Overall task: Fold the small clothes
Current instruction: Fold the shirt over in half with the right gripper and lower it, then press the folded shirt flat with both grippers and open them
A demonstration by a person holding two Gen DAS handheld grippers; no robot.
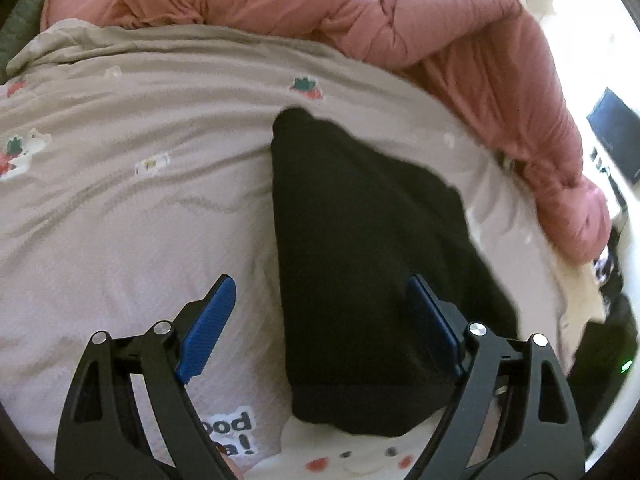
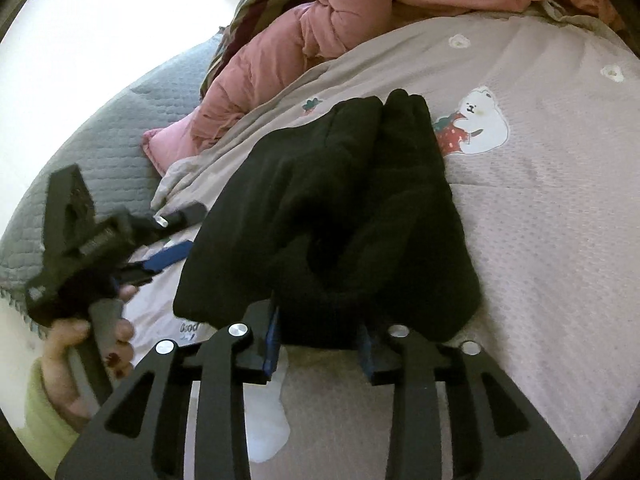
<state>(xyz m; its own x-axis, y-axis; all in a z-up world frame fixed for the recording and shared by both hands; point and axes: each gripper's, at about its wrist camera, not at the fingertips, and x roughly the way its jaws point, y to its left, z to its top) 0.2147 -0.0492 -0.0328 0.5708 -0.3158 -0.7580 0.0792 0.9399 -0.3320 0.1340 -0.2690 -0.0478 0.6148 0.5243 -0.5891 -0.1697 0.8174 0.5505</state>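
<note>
A black folded garment [image 1: 360,240] lies on the pale printed bed sheet [image 1: 120,240]. My left gripper [image 1: 320,280] hovers open wide over the garment's near left edge; one blue pad is above the sheet, the other above the black cloth, and nothing is gripped. In the right wrist view the garment [image 2: 340,200] is a thick doubled bundle. Its near edge sits between the blue pads of my right gripper [image 2: 320,340], whose jaws stand a little apart. The left gripper [image 2: 180,234], held by a hand [image 2: 80,340], is at the garment's left side.
A pink padded jacket [image 1: 480,60] lies along the far edge of the sheet, and it shows again as the pink jacket [image 2: 280,60] behind the garment. A grey quilted cover [image 2: 100,152] and a striped cloth [image 2: 256,4] lie to the left. The printed sheet [image 2: 540,240] stretches to the right.
</note>
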